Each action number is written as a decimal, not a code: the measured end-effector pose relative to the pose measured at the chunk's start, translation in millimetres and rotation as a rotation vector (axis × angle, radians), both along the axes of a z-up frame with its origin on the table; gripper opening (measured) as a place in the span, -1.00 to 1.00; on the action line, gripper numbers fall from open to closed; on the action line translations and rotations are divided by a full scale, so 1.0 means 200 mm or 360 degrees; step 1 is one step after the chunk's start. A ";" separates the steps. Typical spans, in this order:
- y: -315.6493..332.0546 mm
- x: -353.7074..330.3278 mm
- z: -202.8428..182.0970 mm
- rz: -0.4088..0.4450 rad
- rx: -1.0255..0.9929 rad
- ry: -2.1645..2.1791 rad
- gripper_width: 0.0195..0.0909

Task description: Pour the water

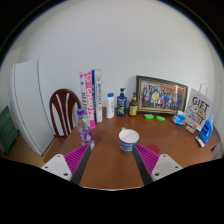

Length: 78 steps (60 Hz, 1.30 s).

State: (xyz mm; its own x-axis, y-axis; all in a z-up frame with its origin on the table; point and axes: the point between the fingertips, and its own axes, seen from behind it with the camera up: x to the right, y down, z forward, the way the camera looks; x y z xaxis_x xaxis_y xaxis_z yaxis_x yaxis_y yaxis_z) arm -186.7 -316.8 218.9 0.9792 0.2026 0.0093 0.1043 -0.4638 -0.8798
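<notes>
Nearest the camera, the gripper [109, 160] is seen with its two fingers spread wide apart, the pink pads [73, 158] facing inward; nothing is held between them, and only the bare wooden table [110, 168] is seen in the gap. Just ahead of the fingers, slightly toward the right one, a small white paper cup [128, 139] with a blue band is stood upright on the table. Beside the left finger's tip, a clear plastic water bottle [84, 128] is placed upright, apart from the cup. Farther back, a tall pink and white box [91, 92] is set near the wall, with a white bottle [110, 104] and a dark bottle [121, 102] beside it. A framed picture [160, 96] is leaned against the wall beyond the cup. To the right, a gift bag [198, 110] marked "GIFT" is seen. A wooden chair [63, 108] is placed behind the table on the left.
</notes>
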 end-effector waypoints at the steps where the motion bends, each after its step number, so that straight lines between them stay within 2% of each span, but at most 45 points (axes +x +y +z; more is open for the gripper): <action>1: 0.01 -0.05 -0.01 0.0007 0.0007 0.0004 0.85; 15: 0.27 -0.68 -0.26 0.0068 0.0104 0.0089 0.85; 23: 0.51 -0.83 -0.45 -0.0022 0.0141 0.0125 0.85; 30: 0.74 -0.82 -0.57 -0.0123 0.0195 0.0113 0.80; 36: 0.87 -0.80 -0.63 -0.0168 0.0240 0.0061 0.57; 42: 0.92 -0.81 -0.66 -0.0145 0.0299 0.0005 0.06; 44: 0.93 -0.83 -0.66 -0.0121 0.0324 -0.0003 -0.12; 47: 0.93 -0.82 -0.65 -0.0125 0.0361 -0.0043 -0.18; 54: 0.92 -0.84 -0.64 -0.0122 0.0371 -0.0034 -0.50; 56: 0.92 -0.84 -0.65 -0.0123 0.0366 -0.0022 -0.50; 57: 0.92 -0.84 -0.65 -0.0121 0.0360 -0.0014 -0.60; 65: 0.90 -0.84 -0.59 -0.0145 0.0319 0.0140 -0.61; 78: 0.92 -0.80 -0.26 -0.0281 0.0216 0.1004 -0.61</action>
